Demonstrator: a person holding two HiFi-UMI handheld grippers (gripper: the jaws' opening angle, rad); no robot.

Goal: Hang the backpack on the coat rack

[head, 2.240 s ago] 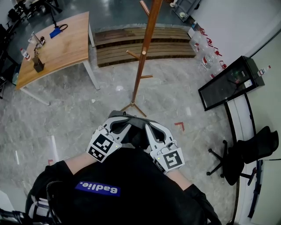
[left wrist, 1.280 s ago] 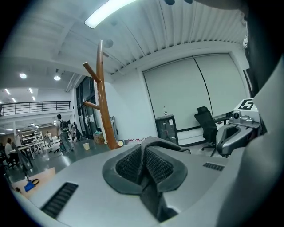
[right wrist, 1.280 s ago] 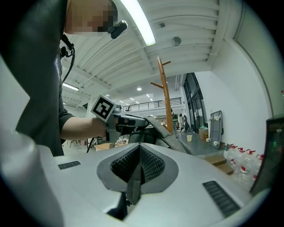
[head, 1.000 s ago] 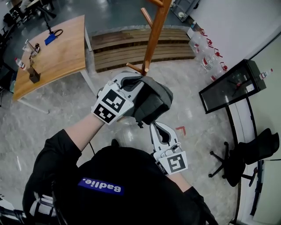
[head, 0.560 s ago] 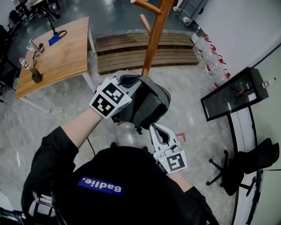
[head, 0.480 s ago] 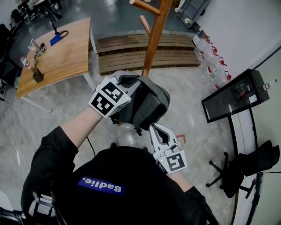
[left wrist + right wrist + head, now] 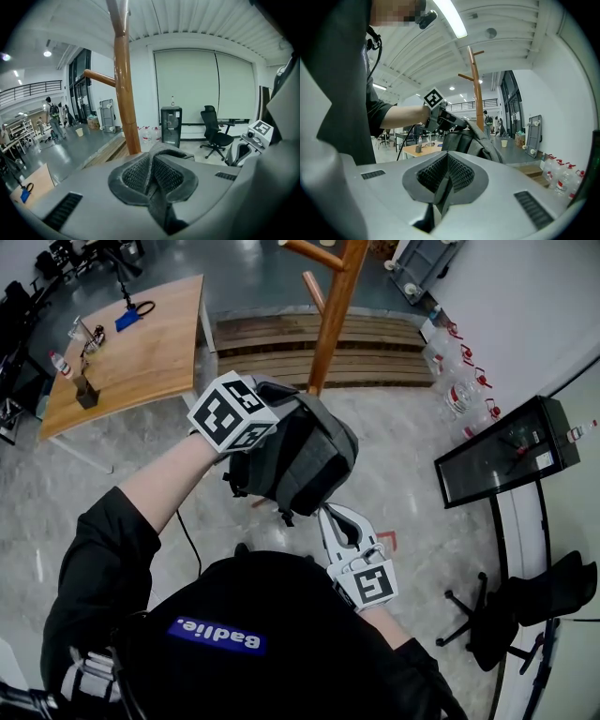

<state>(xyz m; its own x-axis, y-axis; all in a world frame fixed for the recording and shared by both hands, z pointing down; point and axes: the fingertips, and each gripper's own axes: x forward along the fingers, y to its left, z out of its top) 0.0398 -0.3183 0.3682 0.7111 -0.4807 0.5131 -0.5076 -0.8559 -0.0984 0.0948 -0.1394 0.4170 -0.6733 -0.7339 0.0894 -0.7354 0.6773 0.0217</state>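
Note:
A grey backpack (image 7: 302, 457) hangs from my left gripper (image 7: 267, 395), just in front of the brown wooden coat rack pole (image 7: 333, 310). In the left gripper view the jaws of that gripper (image 7: 152, 176) are shut on the bag's grey top strap (image 7: 172, 149). The pole (image 7: 124, 93) rises close behind, with a peg (image 7: 101, 77) sticking out to the left. My right gripper (image 7: 330, 517) hangs lower, near the person's body, shut and empty, just below the bag. The right gripper (image 7: 446, 176) looks at the backpack (image 7: 471, 138) and the rack (image 7: 476, 89).
A wooden table (image 7: 131, 343) with small items stands at the left. A low slatted wooden platform (image 7: 281, 338) lies behind the rack. Water jugs (image 7: 459, 381), a black cabinet (image 7: 497, 442) and an office chair (image 7: 525, 592) line the right side. People stand far off (image 7: 51, 122).
The left gripper raised the backpack from in front of the body to beside the rack pole, then shifted and rolled a little. The right gripper, beside the bag at first, stayed low.

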